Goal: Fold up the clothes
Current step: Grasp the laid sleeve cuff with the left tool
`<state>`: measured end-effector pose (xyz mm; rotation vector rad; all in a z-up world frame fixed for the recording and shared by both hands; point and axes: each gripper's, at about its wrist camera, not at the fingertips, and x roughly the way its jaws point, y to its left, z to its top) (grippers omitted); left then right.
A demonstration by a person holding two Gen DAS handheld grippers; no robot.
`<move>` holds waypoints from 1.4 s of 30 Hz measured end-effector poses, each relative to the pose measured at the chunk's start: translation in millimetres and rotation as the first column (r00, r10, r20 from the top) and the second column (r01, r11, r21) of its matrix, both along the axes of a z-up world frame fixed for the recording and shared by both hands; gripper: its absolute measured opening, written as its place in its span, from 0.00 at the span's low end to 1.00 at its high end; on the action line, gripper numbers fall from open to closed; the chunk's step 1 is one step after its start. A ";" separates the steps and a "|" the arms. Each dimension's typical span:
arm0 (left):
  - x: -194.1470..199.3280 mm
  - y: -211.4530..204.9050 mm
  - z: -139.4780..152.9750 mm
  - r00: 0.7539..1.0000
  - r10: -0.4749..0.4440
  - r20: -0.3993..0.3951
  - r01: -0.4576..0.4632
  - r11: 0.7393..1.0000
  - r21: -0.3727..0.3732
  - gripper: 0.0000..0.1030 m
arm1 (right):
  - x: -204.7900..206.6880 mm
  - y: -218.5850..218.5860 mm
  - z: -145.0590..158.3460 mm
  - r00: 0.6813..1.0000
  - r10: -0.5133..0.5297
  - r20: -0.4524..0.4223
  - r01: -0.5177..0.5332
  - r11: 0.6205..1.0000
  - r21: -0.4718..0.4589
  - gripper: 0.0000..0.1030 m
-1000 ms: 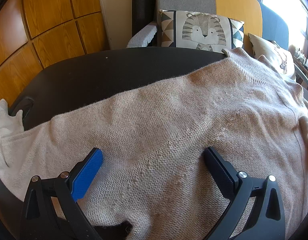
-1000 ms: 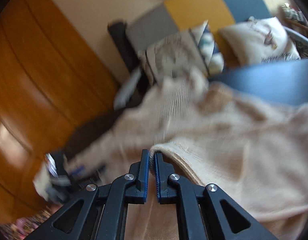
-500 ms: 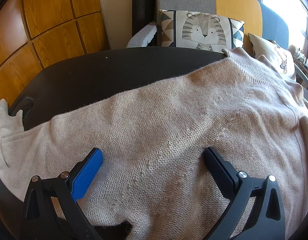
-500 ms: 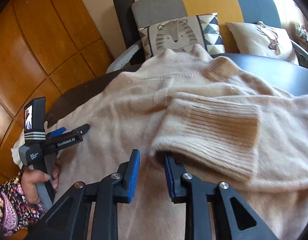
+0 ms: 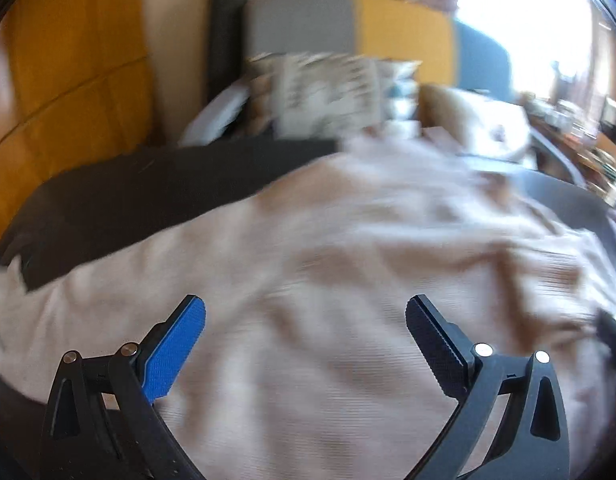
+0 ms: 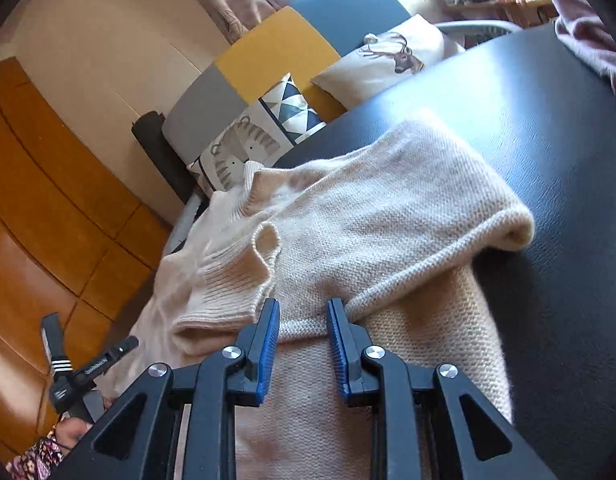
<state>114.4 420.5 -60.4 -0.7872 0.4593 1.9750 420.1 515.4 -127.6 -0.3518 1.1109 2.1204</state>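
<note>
A beige knit sweater [image 6: 347,216] lies spread on the black table [image 6: 555,128]; one sleeve is folded across the body, its ribbed cuff [image 6: 228,284] to the left. My right gripper [image 6: 304,308] is open, jaws a little apart around the edge of the folded sleeve, not closed on it. In the blurred left wrist view the sweater [image 5: 347,264] fills the middle, and my left gripper [image 5: 306,312] is wide open and empty just above it. The left gripper also shows in the right wrist view [image 6: 84,368], held in a hand.
A sofa chair with a tiger cushion [image 6: 244,148] and a deer cushion [image 6: 391,56] stands behind the table. Wooden wall panels [image 6: 48,216] are on the left. A pinkish cloth [image 6: 587,36] lies at the table's far right.
My right gripper has opened wider and let go of the sleeve, which now lies folded across the sweater. My left gripper has started to move, blurring its view.
</note>
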 end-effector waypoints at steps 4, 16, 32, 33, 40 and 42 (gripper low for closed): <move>79.4 38.2 13.1 0.951 -0.251 -0.181 0.249 0.968 -0.031 0.99 | 5.9 0.8 -2.0 0.999 -0.005 -0.052 0.005 1.000 -0.007 0.23; 133.7 83.6 -15.8 0.794 -0.539 -0.282 0.504 0.842 -0.191 0.99 | 32.6 6.3 -10.9 0.962 -0.052 -0.266 0.044 0.998 -0.039 0.23; 125.2 89.1 -33.9 0.858 -0.495 -0.136 0.468 0.863 -0.191 0.91 | 40.4 5.7 -13.6 0.948 -0.070 -0.311 0.057 0.997 -0.049 0.23; 123.4 88.5 -34.0 0.861 -0.496 -0.112 0.472 0.862 -0.185 0.85 | 40.6 5.8 -13.6 0.948 -0.070 -0.311 0.057 0.997 -0.049 0.23; 102.2 84.5 -27.8 0.909 -0.417 0.000 0.415 0.905 -0.095 0.26 | 41.5 5.8 -13.6 0.947 -0.070 -0.312 0.058 0.997 -0.049 0.23; 89.0 84.0 -24.7 0.921 -0.381 0.082 0.385 0.922 -0.048 0.23 | 41.4 5.6 -13.6 0.947 -0.070 -0.313 0.058 0.997 -0.048 0.23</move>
